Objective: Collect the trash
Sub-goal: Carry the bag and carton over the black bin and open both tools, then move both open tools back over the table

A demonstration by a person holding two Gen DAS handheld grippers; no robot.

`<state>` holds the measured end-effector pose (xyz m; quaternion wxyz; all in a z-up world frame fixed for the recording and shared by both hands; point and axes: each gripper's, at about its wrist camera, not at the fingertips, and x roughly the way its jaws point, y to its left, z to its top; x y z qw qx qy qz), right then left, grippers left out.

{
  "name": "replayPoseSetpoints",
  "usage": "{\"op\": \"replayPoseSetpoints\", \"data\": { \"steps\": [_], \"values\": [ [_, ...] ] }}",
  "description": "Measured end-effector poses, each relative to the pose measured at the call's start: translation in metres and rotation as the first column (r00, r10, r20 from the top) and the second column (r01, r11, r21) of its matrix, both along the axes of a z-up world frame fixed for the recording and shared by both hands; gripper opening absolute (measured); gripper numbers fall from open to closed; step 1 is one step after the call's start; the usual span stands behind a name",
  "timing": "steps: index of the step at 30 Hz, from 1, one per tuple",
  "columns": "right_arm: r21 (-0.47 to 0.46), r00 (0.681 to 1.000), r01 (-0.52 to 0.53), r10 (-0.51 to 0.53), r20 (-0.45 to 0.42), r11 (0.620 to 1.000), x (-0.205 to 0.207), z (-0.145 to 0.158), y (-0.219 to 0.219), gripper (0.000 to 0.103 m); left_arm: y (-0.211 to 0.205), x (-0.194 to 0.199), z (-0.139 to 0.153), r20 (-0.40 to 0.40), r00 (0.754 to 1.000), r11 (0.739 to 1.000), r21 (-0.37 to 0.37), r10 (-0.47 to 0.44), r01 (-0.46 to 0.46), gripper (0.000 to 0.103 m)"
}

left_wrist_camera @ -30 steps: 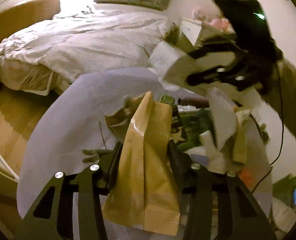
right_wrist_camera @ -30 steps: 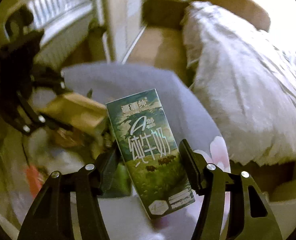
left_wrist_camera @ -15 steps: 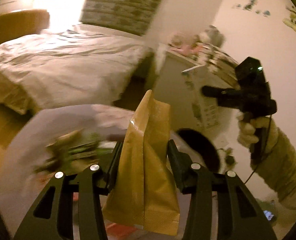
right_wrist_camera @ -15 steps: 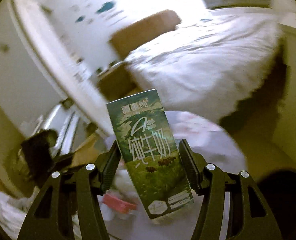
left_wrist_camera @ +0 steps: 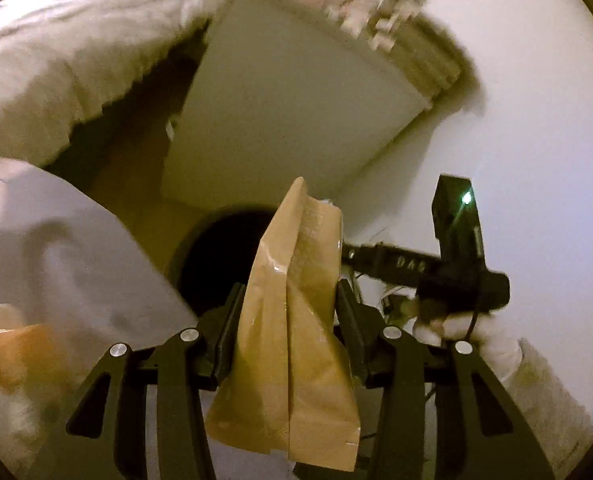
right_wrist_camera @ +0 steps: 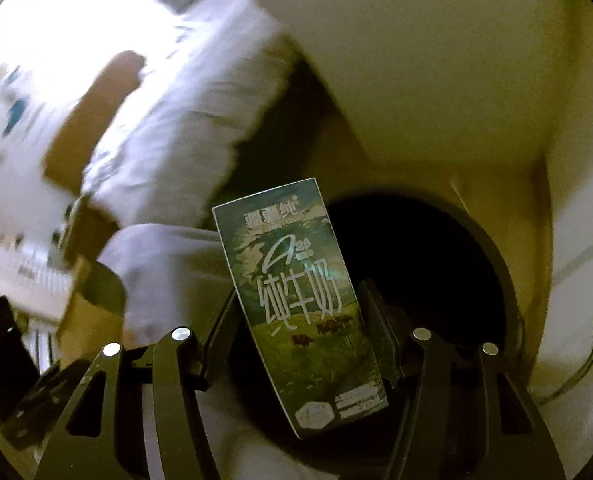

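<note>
Bedrm: bed (left_wrist_camera: 76, 48), bin (right_wrist_camera: 424, 264), cabinet (left_wrist_camera: 280, 120)

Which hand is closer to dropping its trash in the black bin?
Probably the right: its milk carton hangs right over the bin's dark opening, while the left's brown bag sits beside the bin.

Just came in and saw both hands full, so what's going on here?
A person is clearing up trash with a handheld gripper in each hand. The left gripper is clamped on a tan paper pouch, and the right gripper is clamped on a green milk carton. Both point down toward a round dark bin on the floor beside a white cabinet. Nothing has been dropped in yet.
</note>
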<state>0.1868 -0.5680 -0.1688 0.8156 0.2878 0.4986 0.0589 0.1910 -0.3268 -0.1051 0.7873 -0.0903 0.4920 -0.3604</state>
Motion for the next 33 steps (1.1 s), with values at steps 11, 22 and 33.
{"op": "replayPoseSetpoints", "data": {
  "steps": [11,22,33],
  "values": [
    [-0.027,0.994,0.026,-0.029,-0.108,0.999,-0.004,-0.078,0.001,0.059,-0.040,0.024,-0.051,-0.089,0.996,0.990,0.138,-0.024,0.037,0.047],
    [-0.157,1.000,-0.007,0.004,-0.023,0.988,-0.021,-0.027,0.008,0.068,-0.016,0.001,-0.040,0.009,1.000,0.989,0.146,-0.019,0.017,0.080],
    [-0.289,0.924,-0.237,0.308,0.229,0.927,-0.050,0.074,0.112,0.068,0.088,-0.069,0.017,0.188,0.981,0.992,0.112,0.043,-0.065,0.084]
  ]
}}
